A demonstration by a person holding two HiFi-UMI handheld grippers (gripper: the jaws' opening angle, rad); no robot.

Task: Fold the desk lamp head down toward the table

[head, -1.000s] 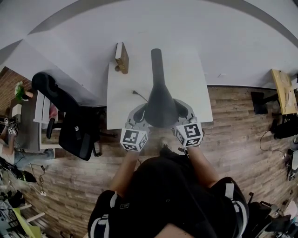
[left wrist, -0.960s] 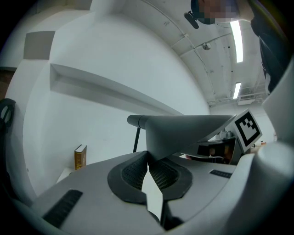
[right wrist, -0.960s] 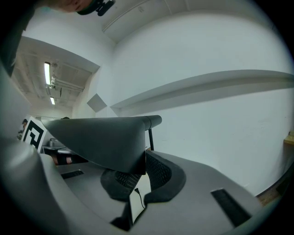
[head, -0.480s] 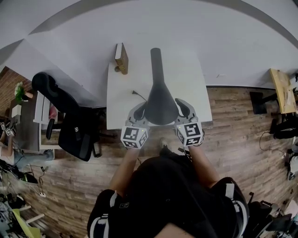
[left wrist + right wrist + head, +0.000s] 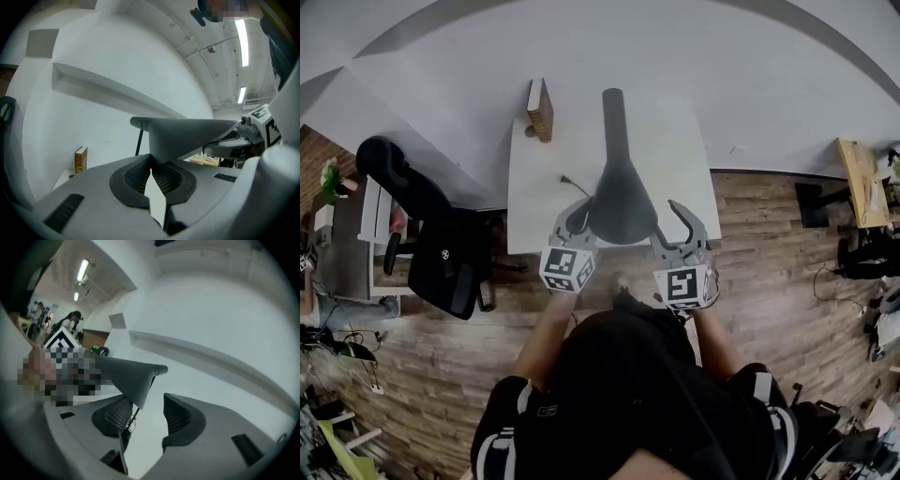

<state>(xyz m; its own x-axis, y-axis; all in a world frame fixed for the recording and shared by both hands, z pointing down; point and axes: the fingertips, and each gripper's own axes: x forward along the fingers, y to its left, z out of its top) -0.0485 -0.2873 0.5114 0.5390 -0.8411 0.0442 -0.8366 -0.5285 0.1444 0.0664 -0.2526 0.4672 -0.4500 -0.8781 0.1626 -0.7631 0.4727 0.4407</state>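
Ana: Where is the lamp head?

Ben: Right between the two grippers. It sticks out ahead of them over the white table. It is dark grey, wide near the grippers and thin at the far end.

Ana: Is the left gripper holding it?

Ben: Yes. Its own view shows the two pads squeezed together on the bottom edge of the lamp head.

Ana: And the right gripper?

Ben: It has let go. Its jaws have just been opening and now stand wide apart. The lamp head's edge hangs in front of its left pad. I can't be sure if they touch, because the view bends there.

Ana: What does the left gripper view show that the head view doesn't?

Ben: A thin black stem under the lamp head, and long ceiling lights up high.

Ana: And what shows only in the head view?

Ben: A black chair off to the left of the left gripper, and the wood floor. The brown book stands far ahead of the left gripper, a bit to its left. Both of those views show it.

Ana: What changed from a second ago?

Ben: Back then the right gripper was shut against the lamp head's side. Now it is open and pulled a little away to the right, and its marker cube has rolled. The left gripper has stayed put.
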